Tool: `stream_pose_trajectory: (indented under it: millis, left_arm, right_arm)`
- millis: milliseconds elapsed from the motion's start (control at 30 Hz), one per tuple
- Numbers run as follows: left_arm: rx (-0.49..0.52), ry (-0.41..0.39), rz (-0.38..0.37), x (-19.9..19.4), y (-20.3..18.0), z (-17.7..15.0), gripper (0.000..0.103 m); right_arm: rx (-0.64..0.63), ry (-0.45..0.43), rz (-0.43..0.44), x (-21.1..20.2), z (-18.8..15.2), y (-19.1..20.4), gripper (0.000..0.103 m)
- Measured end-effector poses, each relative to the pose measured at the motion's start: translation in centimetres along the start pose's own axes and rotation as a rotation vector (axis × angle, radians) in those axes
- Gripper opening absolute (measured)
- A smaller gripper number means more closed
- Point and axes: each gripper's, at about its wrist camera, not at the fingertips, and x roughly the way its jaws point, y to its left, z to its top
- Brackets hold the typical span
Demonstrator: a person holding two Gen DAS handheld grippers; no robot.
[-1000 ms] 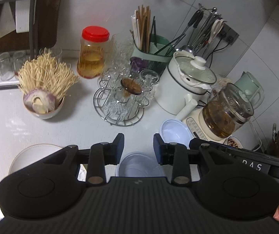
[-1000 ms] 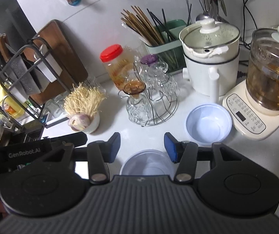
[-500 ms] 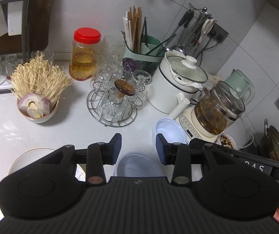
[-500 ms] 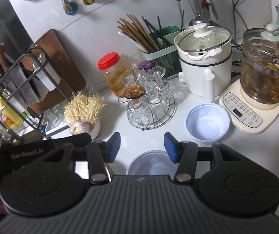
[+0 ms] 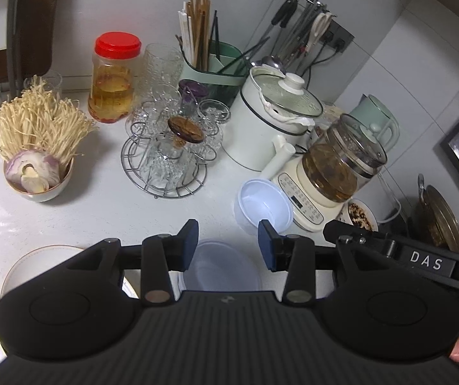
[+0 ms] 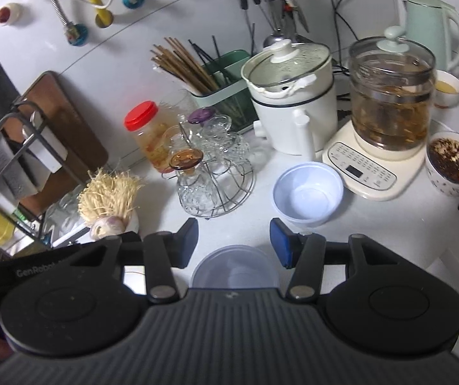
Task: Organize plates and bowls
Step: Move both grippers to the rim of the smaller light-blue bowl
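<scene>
Right gripper (image 6: 233, 240) is hovering over the white counter (image 6: 373, 224), blue-padded jaws standing apart with nothing between the pads; a translucent bowl (image 6: 234, 268) is sitting just below the gap, its near half hidden by the gripper body. A pale blue bowl (image 6: 308, 194) is resting upright and empty just beyond the right finger, beside the cream kettle base (image 6: 370, 170) and near the wire glass rack (image 6: 211, 176). A bowl of enoki mushrooms (image 6: 110, 199) is standing well apart to the left.

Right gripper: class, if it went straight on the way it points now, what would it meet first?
Probably the clear plastic bowl on the counter just beyond the right gripper; the pale blue bowl lies farther, rightward. Depth is uncertain.
</scene>
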Motion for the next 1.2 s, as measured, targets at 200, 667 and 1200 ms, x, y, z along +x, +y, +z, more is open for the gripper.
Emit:
stream_pose_trajectory:
  millis: [200,667,1200]
  left_arm:
    - [0.033,0.028,-0.044,0.6,-0.1,0.0,0.047]
    - [0.155,0.099,-0.107,2.0,-1.5,-0.9,0.047]
    - [0.154,0.176,-0.087,5.4,-2.5,-1.2,0.047]
  right_arm:
    - [0.049,-0.01,-0.056,-0.8,-1.0,-0.3,0.053]
    - [0.164,-0.041,-0.15,-2.6,-3.5,-1.6,0.053]
    - [0.242,-0.004,-0.149,-1.1,-4.3,-3.9,0.053]
